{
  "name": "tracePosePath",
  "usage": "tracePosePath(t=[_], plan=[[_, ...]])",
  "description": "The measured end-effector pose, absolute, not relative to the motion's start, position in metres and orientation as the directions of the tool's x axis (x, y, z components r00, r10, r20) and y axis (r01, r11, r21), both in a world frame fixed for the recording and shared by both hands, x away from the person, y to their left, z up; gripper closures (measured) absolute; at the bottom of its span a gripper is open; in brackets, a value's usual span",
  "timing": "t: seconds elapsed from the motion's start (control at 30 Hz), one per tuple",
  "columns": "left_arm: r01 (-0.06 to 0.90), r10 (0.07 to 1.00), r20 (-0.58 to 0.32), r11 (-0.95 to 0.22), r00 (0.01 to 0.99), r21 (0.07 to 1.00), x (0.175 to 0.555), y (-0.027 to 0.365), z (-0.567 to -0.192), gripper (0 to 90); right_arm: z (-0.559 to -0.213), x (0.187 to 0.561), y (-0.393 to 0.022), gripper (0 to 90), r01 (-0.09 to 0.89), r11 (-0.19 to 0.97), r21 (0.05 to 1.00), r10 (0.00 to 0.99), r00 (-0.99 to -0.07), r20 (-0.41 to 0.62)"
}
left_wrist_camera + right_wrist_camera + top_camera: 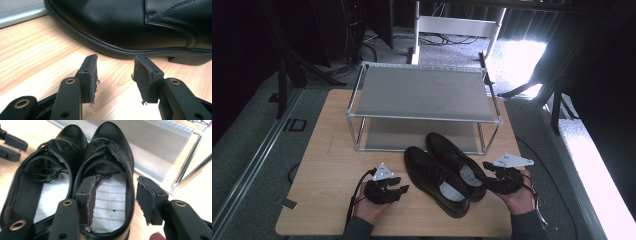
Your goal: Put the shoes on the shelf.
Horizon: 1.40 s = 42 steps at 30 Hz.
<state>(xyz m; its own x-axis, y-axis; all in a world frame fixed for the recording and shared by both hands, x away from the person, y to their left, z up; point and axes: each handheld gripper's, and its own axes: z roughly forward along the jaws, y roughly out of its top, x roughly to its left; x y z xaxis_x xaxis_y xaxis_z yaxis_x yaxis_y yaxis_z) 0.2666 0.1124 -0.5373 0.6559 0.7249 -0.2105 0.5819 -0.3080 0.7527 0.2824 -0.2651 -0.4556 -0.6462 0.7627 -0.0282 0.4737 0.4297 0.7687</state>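
Two black leather lace-up shoes stand side by side on the wooden table, toes toward the rack. My left gripper is open beside the outer flank of the left shoe, with only bare wood between its pads. My right gripper is open at the heel end of the right shoe. One of its jaws hangs over the striped insole and the other stands outside the shoe's side wall, which neither pad presses. The left shoe lies next to it.
A two-tier metal shoe rack stands at the back of the table, its lower shelf just past the shoes' toes. Bare table lies left of the shoes. In the right gripper view the left gripper is at the upper left.
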Motion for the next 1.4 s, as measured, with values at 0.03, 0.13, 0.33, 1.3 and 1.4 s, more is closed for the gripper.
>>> tracePosePath(t=[0.03, 0.13, 0.33, 1.3, 1.4], plan=[[0.583, 0.728, -0.212, -0.303, 0.652, 0.753, 0.266, 0.113, -0.537, 54.3, -0.455, 0.280, -0.264, 49.7, 0.470, 0.432, 0.770, 0.761, -0.648, -0.031], [0.584, 0.737, -0.205, -0.301, 0.645, 0.754, 0.266, 0.115, -0.537, 54.3, -0.454, 0.276, -0.263, 49.0, 0.467, 0.427, 0.774, 0.760, -0.649, -0.028], [0.590, 0.752, -0.196, -0.298, 0.629, 0.750, 0.266, 0.118, -0.539, 53.9, -0.453, 0.273, -0.259, 47.3, 0.476, 0.421, 0.772, 0.760, -0.649, -0.014], [0.601, 0.751, -0.196, -0.313, 0.631, 0.735, 0.267, 0.114, -0.542, 54.5, -0.467, 0.270, -0.233, 51.8, 0.562, 0.452, 0.693, 0.745, -0.665, 0.053], [0.603, 0.751, -0.196, -0.314, 0.630, 0.734, 0.268, 0.114, -0.542, 54.5, -0.469, 0.270, -0.231, 54.7, 0.569, 0.460, 0.681, 0.740, -0.670, 0.061]])
